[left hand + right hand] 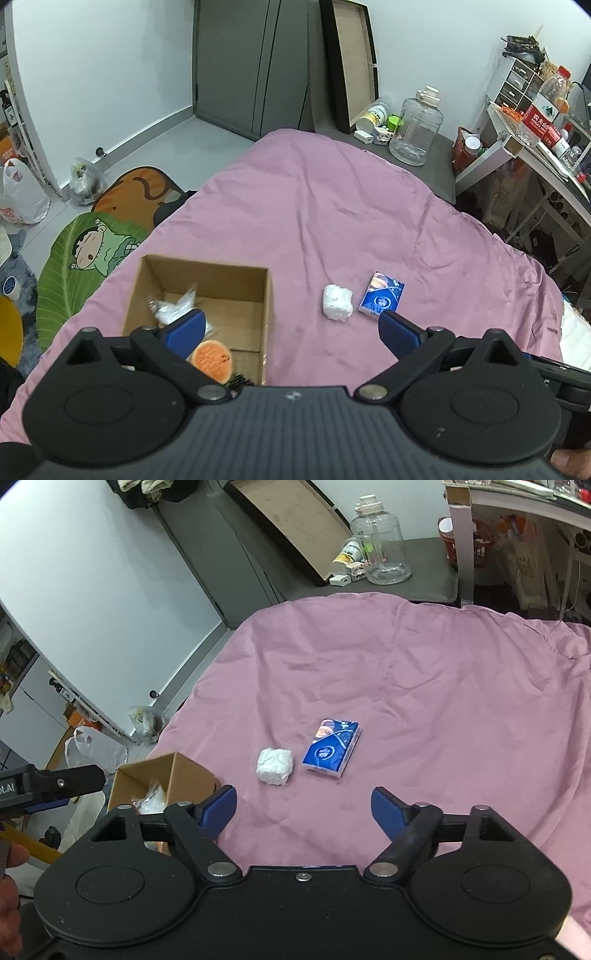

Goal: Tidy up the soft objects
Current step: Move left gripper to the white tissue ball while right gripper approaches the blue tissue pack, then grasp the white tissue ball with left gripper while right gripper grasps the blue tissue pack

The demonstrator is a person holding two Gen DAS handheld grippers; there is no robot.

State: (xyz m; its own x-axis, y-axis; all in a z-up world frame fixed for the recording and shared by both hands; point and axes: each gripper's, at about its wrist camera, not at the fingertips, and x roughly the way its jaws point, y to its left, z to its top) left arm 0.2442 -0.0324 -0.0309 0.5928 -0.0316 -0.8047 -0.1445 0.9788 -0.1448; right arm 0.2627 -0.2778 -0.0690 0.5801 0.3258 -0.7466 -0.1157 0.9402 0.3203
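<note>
An open cardboard box [236, 273] [184, 768] rests on the pink bedsheet [332, 206] [406, 672]. Inside it lie a clear crinkled plastic packet [171, 308] [153, 799] and an orange round sponge-like piece [213, 360]. A white wrapped wad [337, 302] [275, 766] and a blue tissue pack [381, 298] [331, 751] sit side by side on the sheet right of the box. My left gripper [291, 332] is open, its left finger over the box, nothing held. My right gripper [304, 810] is open and empty, just short of the wad and pack.
A big clear water jug [415, 125] [380, 542], small bottles and a charger stand on the grey ledge past the bed's far end. A cluttered white desk [532, 147] is at the right. Floor mats [88, 254] and plastic bags [22, 192] lie left of the bed.
</note>
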